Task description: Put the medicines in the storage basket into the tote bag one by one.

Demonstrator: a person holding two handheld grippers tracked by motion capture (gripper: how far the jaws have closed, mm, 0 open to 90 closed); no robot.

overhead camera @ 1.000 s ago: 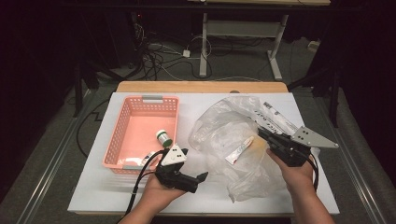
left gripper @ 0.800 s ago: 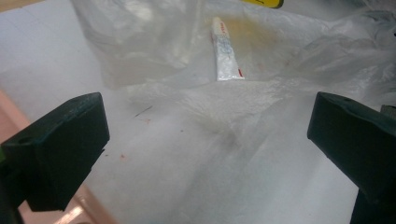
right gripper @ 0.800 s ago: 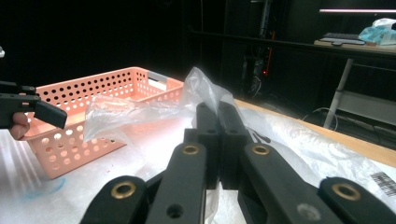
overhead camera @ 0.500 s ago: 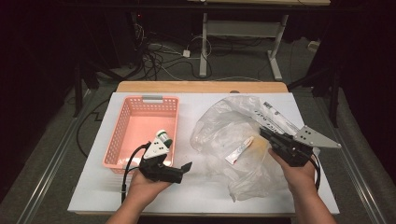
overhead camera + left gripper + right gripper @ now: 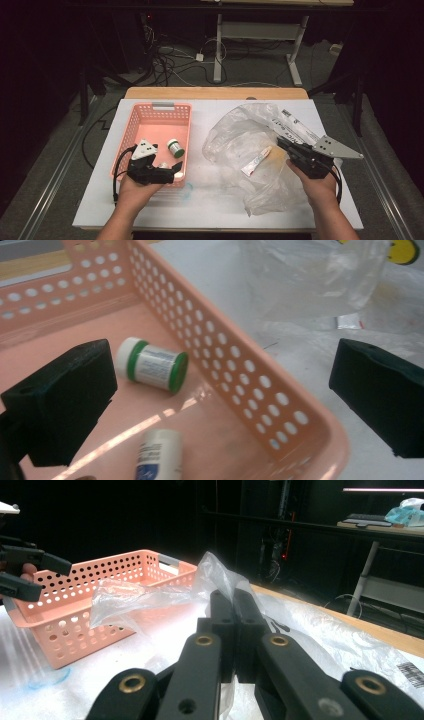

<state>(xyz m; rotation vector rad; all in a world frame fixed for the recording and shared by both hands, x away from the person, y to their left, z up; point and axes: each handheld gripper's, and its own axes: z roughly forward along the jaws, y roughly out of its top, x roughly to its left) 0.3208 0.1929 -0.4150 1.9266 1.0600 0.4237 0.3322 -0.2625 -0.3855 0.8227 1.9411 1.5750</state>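
Fingers of the left gripper point(image 5: 220, 405) are standing wide apart with nothing clamped between them, one black pad over the pink basket point(image 5: 260, 385) floor, the other out past its near wall over the white table point(image 5: 300, 350). Left gripper point(image 5: 167, 169) is hovering at the basket's near right corner in the high view. Lying loose inside the basket: a green-capped white jar point(image 5: 152, 365) on its side, and a white tube-like container point(image 5: 157, 452) closer to the camera, neither touching the pads. Right gripper point(image 5: 232, 605) is pinching fully closed on a fold of the clear plastic bag point(image 5: 150, 597), film bunching up at the jaw tips. Same bag point(image 5: 250, 145) is spreading across the table's right half, well apart from the basket. A small white tube point(image 5: 256, 161) is lying inside the bag, just beside the right gripper point(image 5: 286, 145).
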